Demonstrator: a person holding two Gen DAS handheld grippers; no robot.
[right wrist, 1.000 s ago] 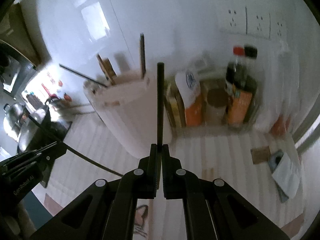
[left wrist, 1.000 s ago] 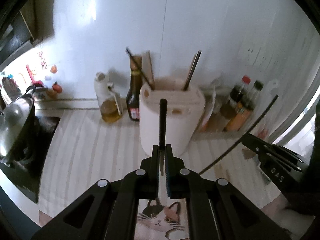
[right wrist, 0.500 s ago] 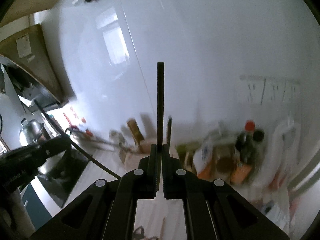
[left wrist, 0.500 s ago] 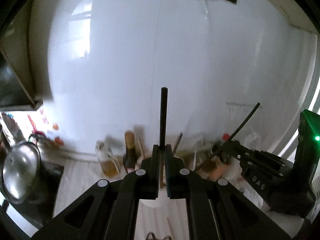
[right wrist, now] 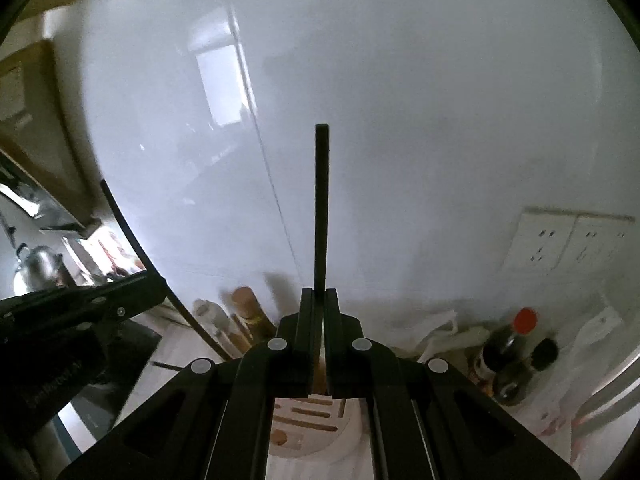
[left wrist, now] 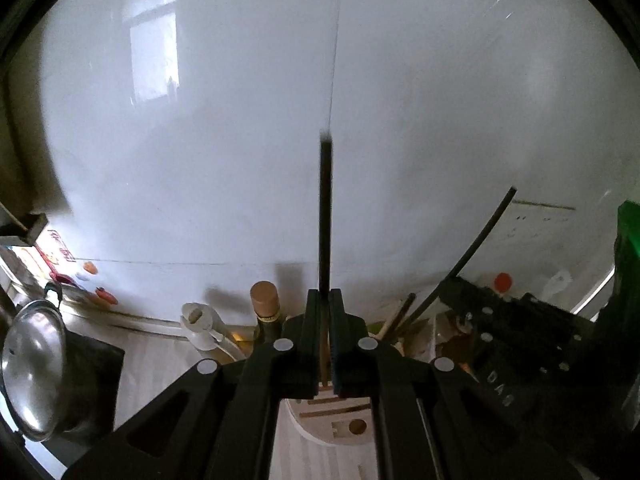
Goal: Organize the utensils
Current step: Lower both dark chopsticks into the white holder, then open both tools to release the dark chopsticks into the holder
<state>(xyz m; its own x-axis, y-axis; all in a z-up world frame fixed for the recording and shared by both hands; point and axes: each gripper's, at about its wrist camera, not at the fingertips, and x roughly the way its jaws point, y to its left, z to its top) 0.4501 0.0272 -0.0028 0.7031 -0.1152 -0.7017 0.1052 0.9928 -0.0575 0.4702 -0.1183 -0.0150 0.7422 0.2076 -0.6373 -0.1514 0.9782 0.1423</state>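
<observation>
Pinching a black chopstick (left wrist: pixel 325 208), my left hand-held gripper (left wrist: pixel 325 300) had its jaws pressed together on the stick, which stood straight up out of them against the white wall (left wrist: pixel 240 140). My right hand-held gripper (right wrist: pixel 319 300) was closed the same way on a second black chopstick (right wrist: pixel 321 208), also pointing straight out from the jaws. In the left view, that right hand-held gripper showed at the right edge with its stick slanting up and to the right; in the right view, the left one showed at the left edge, its stick curving upward.

Below both sets of jaws sat the white utensil holder (right wrist: pixel 316 420), its top cut with slots and a round hole, partly hidden by my fingers (right wrist: pixel 308 332). Wooden sticks (left wrist: pixel 394 316) leaned out of it in the left view.

Behind the holder stood a dark bottle with a tan cap (left wrist: pixel 265 300) and a white-capped oil jug (left wrist: pixel 200 320). On the striped surface (left wrist: pixel 148 364) to the left, a steel pot (left wrist: pixel 30 364) rested on a black stove. To the right were a red-capped sauce bottle (right wrist: pixel 508 344) and a black-capped one (right wrist: pixel 540 356), with wall sockets (right wrist: pixel 572 244) above them.
</observation>
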